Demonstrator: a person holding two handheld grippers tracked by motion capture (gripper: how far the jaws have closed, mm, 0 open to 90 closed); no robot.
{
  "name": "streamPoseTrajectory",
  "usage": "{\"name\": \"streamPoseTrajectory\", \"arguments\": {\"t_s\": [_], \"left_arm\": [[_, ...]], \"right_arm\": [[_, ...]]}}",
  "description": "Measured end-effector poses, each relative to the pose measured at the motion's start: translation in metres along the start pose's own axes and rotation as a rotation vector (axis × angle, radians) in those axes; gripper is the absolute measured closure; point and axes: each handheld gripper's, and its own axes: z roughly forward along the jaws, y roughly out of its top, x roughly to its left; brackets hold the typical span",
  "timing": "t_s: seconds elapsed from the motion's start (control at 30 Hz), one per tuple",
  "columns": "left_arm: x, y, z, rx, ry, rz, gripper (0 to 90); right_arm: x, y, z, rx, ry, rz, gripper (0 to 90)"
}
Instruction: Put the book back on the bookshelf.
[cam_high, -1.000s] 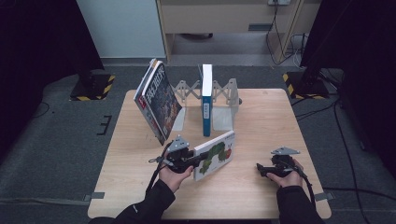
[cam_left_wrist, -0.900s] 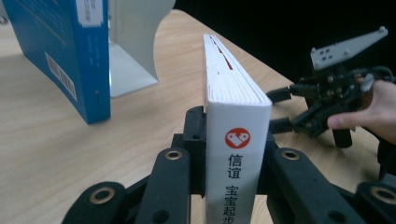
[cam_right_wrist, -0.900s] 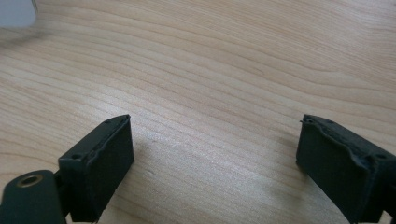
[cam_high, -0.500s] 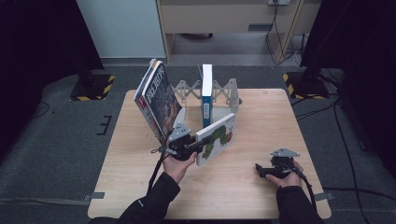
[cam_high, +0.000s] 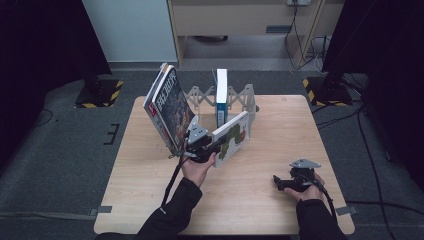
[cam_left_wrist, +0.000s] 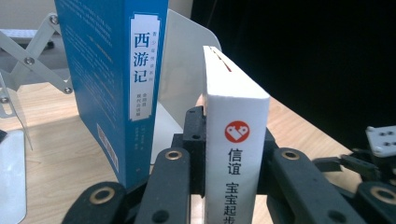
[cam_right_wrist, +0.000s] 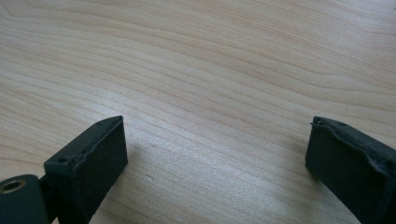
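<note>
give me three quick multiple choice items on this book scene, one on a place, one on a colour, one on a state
1. Where does the blue book stand?
A. In the white rack
B. Flat at the table's near edge
C. On the floor

2. What colour is the spine of the book in the left tongs?
A. White
B. Black
C. Green

3. How are the right tongs?
A. Shut on a book
B. Open, nothing between
C. Shut on a cable

Answers: 1 A, it stands upright in the rack; 2 A, white with a red mark; 3 B, bare table shows between the jaws.
</note>
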Motion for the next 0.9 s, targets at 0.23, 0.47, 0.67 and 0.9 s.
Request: {"name": "streamPoseTrajectory", "arguments": {"t_s": [0.23, 0.47, 0.67, 0.9], "left_arm": [[-0.001, 0.002, 0.015, -0.013, 0.019, 0.002, 74.4], [-0.003, 0.001, 0.027, -0.013, 0.043, 0.024, 74.4], [-0.006, -0.002, 0.036, -0.019, 0.066, 0.011, 74.4], [-0.006, -0.006, 0.044, -0.007, 0.082, 0.015, 74.4]], "right_arm": [[0.000, 0.000, 0.000, 0.000, 0.000, 0.000, 5.6], [0.000, 0.000, 0.000, 0.001, 0.001, 0.000, 5.6], [0.000, 0.000, 0.000, 0.000, 0.000, 0.000, 5.6], [0.000, 0.000, 0.000, 0.002, 0.001, 0.000, 5.6]]}}
